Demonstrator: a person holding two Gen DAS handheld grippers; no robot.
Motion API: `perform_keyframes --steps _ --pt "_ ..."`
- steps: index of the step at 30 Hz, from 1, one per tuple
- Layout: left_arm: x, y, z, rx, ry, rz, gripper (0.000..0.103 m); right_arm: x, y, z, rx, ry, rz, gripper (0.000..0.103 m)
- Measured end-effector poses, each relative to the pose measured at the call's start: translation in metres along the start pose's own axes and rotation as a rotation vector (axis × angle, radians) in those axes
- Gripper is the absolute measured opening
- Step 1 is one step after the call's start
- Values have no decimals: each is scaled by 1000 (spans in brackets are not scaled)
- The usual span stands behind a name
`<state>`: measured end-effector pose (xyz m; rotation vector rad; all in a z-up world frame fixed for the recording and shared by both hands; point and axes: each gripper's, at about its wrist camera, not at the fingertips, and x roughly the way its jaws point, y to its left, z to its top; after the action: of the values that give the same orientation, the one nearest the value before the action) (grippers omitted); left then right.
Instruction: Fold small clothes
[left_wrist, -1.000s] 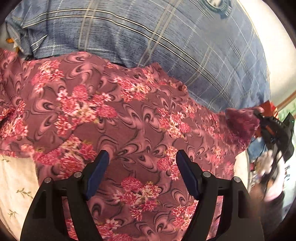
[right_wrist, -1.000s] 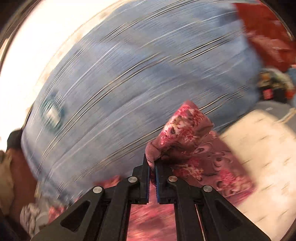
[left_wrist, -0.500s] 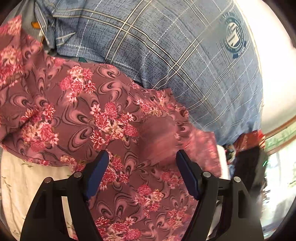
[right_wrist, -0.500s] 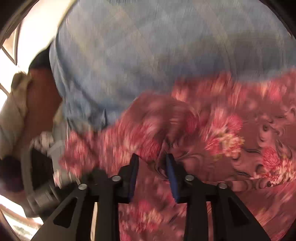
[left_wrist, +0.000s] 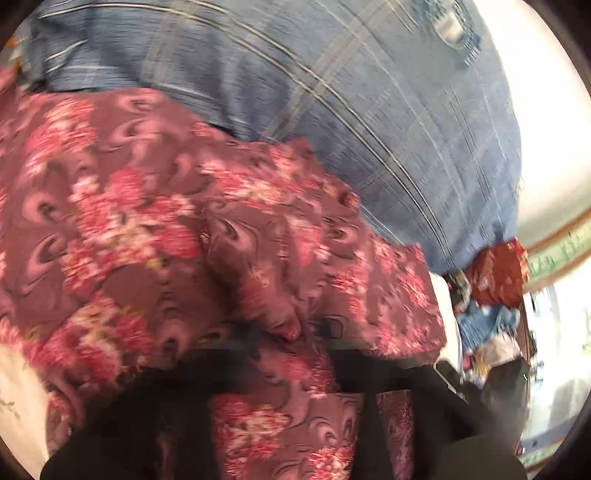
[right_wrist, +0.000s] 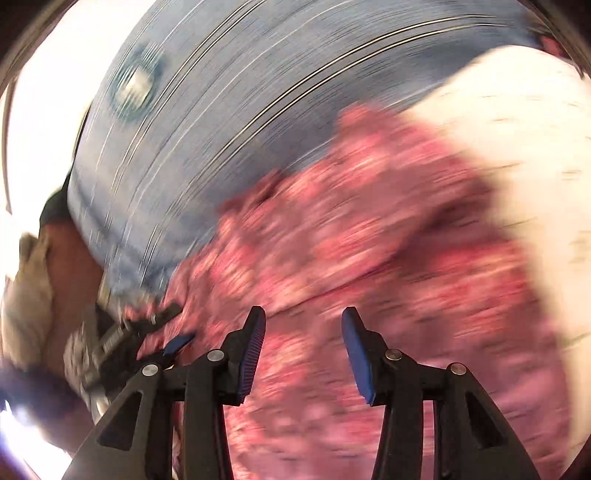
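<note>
A maroon garment with pink flowers (left_wrist: 155, 221) lies rumpled on a white sprigged sheet (left_wrist: 14, 391). In the blurred left wrist view, my left gripper (left_wrist: 291, 343) is shut at the bottom edge, pinching up a small fold of the garment. In the right wrist view, the garment (right_wrist: 369, 258) spreads under my right gripper (right_wrist: 303, 350). Its jaws are opening, the blue pads (right_wrist: 253, 350) stand apart, and no cloth is pressed between them. The left gripper (right_wrist: 162, 332) shows at the left of that view, on the garment's edge.
A large blue checked fabric with a round badge (left_wrist: 369, 129) bulges right behind the garment and fills the back (right_wrist: 258, 110). A red item among mixed clutter (left_wrist: 495, 273) sits at the far right. The bare white sheet (right_wrist: 517, 147) lies to the right.
My left gripper's jaws went from wide apart to shut on a fold of the garment. My right gripper let go of the garment corner, opened and swung down over the cloth.
</note>
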<state>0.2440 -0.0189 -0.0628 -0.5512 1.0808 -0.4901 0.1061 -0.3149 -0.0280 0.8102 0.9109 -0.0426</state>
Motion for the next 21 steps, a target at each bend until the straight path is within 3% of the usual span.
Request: perform_keyframes --steps 3,8,9,11,13,16,18,19,21 --pt "-25 -14 0 65 -130 66 5 -16 -40 18 148 -88 35 49" --pt "-65 -20 4 106 -263 157 5 7 -73 33 362 -102 155 47" --pt "-65 -16 6 88 -261 169 5 9 -73 35 388 -120 182 47" --pt "-62 -6 5 49 -233 215 5 6 -65 35 364 -164 230 32" --pt "-52 7 1 8 -170 294 5 7 -57 34 306 -170 217 12" --pt "-30 26 -4 -33 -58 355 5 18 -60 24 273 -82 121 9" --pt "-29 28 -5 -38 -53 354 5 21 -63 17 264 -47 74 5" --pt "-35 26 -2 -36 -57 338 5 18 -62 15 267 -45 67 14" --pt "-51 26 2 -60 -90 286 6 4 -51 13 253 -48 54 15"
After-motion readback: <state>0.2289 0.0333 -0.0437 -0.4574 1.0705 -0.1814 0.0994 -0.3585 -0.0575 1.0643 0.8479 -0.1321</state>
